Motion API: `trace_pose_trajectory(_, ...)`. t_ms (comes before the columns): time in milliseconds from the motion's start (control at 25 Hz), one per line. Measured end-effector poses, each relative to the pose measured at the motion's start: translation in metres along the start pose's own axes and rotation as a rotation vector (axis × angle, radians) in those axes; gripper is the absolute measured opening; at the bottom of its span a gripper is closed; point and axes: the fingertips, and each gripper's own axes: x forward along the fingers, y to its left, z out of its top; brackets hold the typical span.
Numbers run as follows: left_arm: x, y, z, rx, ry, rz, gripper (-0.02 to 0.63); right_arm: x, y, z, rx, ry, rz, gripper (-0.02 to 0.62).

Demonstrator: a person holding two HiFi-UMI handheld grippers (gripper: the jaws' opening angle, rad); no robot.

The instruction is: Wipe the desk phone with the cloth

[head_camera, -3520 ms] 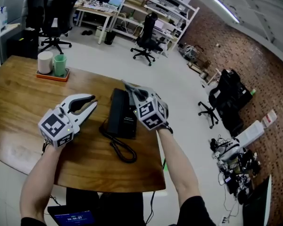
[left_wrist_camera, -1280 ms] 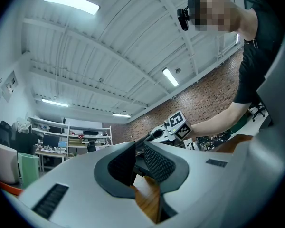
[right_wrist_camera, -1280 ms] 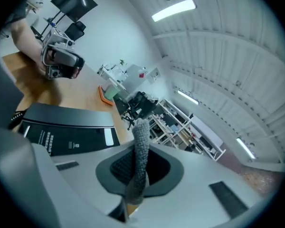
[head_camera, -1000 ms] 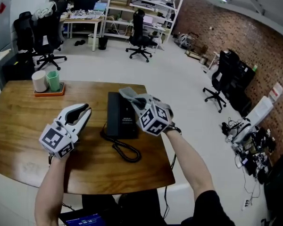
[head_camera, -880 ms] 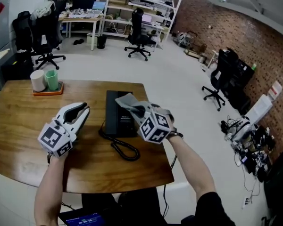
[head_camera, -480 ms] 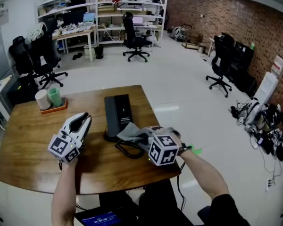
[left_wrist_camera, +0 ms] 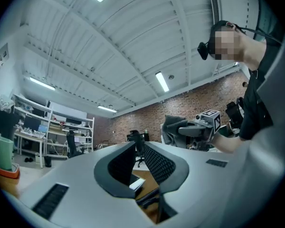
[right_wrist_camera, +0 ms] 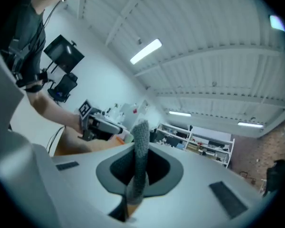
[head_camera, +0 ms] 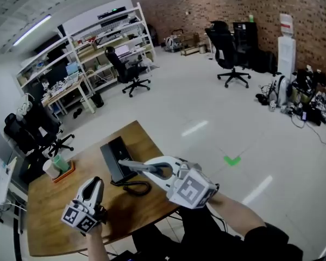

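Note:
The black desk phone [head_camera: 114, 157] lies on the wooden desk [head_camera: 46, 213], its coiled cord [head_camera: 135, 187] at the near end. My right gripper [head_camera: 146, 168] hovers over the phone's near right side, shut on the grey cloth [head_camera: 127, 165]. In the right gripper view the cloth [right_wrist_camera: 141, 132] stands up between the jaws of the gripper [right_wrist_camera: 137, 151]. My left gripper [head_camera: 95, 182] is over the desk left of the cord, shut with nothing in it. In the left gripper view its tips [left_wrist_camera: 137, 148] meet, and the right gripper [left_wrist_camera: 192, 129] with the cloth [left_wrist_camera: 173, 126] shows beyond.
An orange tray with a white and a green cup [head_camera: 58, 169] stands at the desk's far left. Office chairs [head_camera: 127, 72], shelving [head_camera: 106, 34] and a green floor mark [head_camera: 232, 160] lie beyond the desk. The desk's right edge runs just under my right arm.
The head view has swung up and back, so the desk looks smaller. My right gripper has come off the phone's top toward its near end with the cloth. The left gripper has stayed shut.

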Motion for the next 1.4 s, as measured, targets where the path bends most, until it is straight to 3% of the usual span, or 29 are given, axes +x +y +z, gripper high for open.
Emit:
trace_pose_trajectory(200, -0.006, -0.067, 0.041, -0.013, -0.089, -0.045, 0.041, -0.039, -0.005, 0.057, 0.123, -0.211, -0.059, 0.025)
trace_pose_trajectory(440, -0.022, -0.119, 0.077, -0.011, -0.098, -0.048, 0.041, -0.06, 0.007, 0.084, 0.198, -0.295, -0.059, 0.025)
trace_pose_trajectory(840, -0.017, -0.207, 0.118, 0.139, -0.132, -0.076, 0.04, -0.125, 0.029, 0.136, 0.159, -0.438, -0.033, 0.023)
trace_pose_trajectory(1000, -0.015, -0.227, 0.133, 0.17, -0.162, -0.081, 0.04, -0.139, 0.027, 0.142, 0.19, -0.424, -0.068, 0.023)
trace_pose_trajectory(1120, -0.013, -0.238, 0.141, 0.195, -0.168, -0.088, 0.041, -0.149, 0.029, 0.141, 0.152, -0.409, -0.062, 0.023)
trace_pose_trajectory(1400, -0.001, -0.258, 0.147, 0.26, -0.132, -0.095, 0.04, -0.166, 0.031, 0.146, 0.115, -0.471, -0.051, 0.023)
